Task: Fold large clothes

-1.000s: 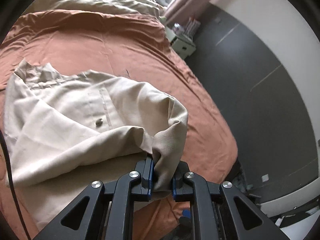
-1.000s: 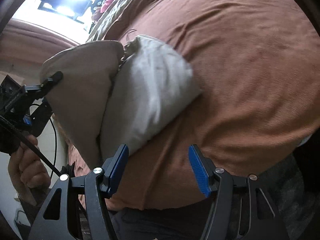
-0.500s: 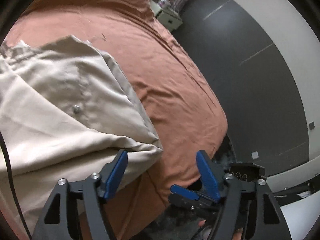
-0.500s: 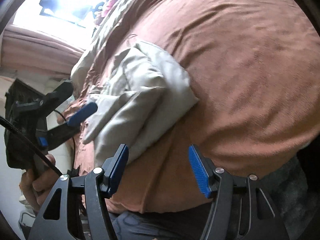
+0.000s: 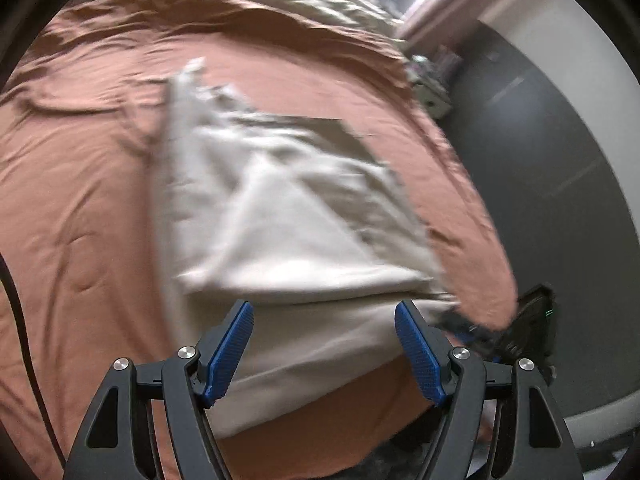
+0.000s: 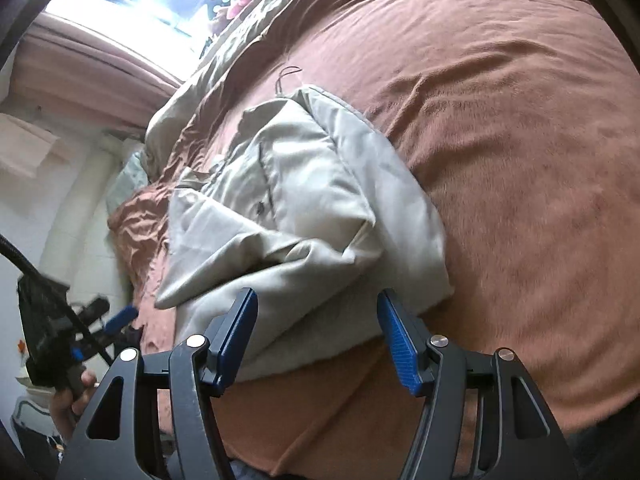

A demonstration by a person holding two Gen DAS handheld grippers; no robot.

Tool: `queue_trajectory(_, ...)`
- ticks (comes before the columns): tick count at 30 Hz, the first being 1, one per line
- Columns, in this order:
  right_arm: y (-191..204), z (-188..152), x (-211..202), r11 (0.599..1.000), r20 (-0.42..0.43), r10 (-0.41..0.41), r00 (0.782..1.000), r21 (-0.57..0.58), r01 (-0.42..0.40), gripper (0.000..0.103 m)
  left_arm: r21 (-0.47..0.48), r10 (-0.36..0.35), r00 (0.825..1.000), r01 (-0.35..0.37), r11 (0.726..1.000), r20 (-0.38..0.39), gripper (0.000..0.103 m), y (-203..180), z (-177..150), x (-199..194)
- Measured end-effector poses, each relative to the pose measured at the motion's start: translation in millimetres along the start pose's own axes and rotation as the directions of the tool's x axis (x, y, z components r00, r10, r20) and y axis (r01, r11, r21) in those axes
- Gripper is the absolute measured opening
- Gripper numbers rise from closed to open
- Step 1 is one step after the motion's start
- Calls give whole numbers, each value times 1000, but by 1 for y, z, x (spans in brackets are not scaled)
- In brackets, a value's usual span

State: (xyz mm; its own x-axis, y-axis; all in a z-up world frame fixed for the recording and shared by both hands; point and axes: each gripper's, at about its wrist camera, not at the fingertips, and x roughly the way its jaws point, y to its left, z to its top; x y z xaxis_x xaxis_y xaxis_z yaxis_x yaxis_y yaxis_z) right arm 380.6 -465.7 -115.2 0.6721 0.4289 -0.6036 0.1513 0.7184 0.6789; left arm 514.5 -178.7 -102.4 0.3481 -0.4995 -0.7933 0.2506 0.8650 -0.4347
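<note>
Beige woven button-front garment [image 6: 304,216]: lies part-folded on the rust-brown bedspread [image 6: 520,140], near the bed's near edge; one layer is turned over the body in a diagonal flap, so the panel with the small dark button [image 6: 259,209] stays exposed beside it; the lower hem reaches toward both tools, probably so the next fold can start from the near edge. In the left wrist view the same garment [image 5: 288,216] is motion-blurred; fine detail cannot be read there.

Left gripper [image 5: 324,344]: jaws spread wide, nothing between the blue pads; positioned just above the near hem, not gripping it.

Right gripper [image 6: 316,336]: jaws likewise spread wide and empty, framing the near hem; contact with the cloth cannot be confirmed.

Judgement: both tools are free, which suits a re-grip of the hem corners; the loose flap may slip if lifted unevenly.
</note>
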Motion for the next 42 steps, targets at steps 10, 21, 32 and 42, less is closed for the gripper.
queue_trajectory(10, 24, 11, -6, 995, 37, -17, 999, -98, 20, 10, -76, 110, 988, -119, 990, -109, 61, 59, -32, 41)
queue_trajectory(21, -3, -22, -37, 997, 108, -58, 992, -49, 63, 7, -58, 41, 995, -47, 997, -96, 34, 45, -37, 39)
queue_trajectory(32, 14, -19, -65, 974, 127, -198, 972, -83, 209, 40, -60, 27, 998, -30, 998, -52, 33, 43, -32, 47)
queue_trajectory(42, 113, -27, -49, 892, 59, -202, 978, -400, 209, 43, -146, -34, 998, 43, 988, 61, 39, 69, -35, 49)
